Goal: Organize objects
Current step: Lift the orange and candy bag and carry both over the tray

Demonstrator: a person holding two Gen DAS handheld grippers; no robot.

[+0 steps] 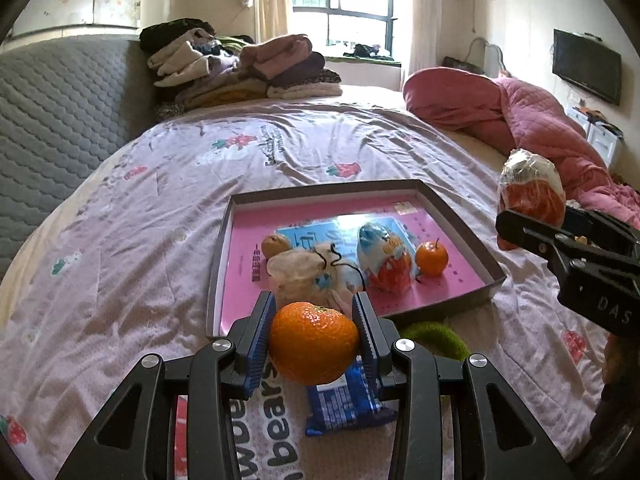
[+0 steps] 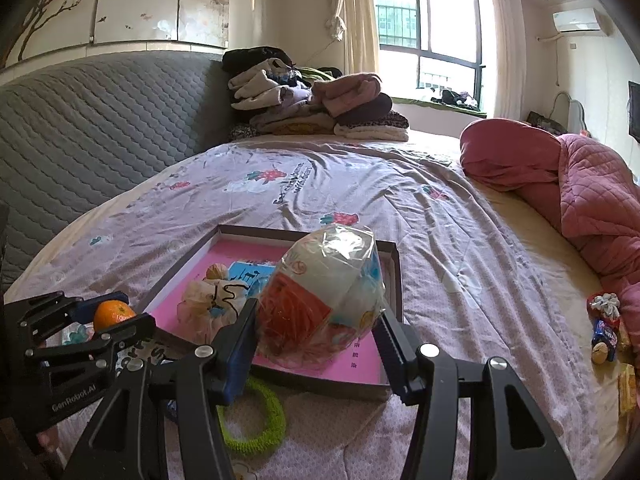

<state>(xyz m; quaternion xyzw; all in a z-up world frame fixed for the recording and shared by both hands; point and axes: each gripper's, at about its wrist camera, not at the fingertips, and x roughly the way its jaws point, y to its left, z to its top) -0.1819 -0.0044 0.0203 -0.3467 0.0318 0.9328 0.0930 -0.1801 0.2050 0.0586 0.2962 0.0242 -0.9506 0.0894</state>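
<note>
Left wrist view: left tongs [image 1: 314,344] pinching a tangerine [image 1: 313,347], just short of the tray's [image 1: 460,216] near rim, above the bed [image 1: 160,208].

Right wrist view: right tongs [image 2: 318,326] pinching a plastic-wrapped packet [image 2: 324,292] over the tray's near edge; green ring [image 2: 256,420] lying just before it.

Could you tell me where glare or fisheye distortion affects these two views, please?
Left wrist view: the window is blown out, daylight glares off the tray liner, and the bed edge bows. Right wrist view: the same window is overexposed, highlights sit on the wrapped packet, and dark vignette fills the corners.
</note>
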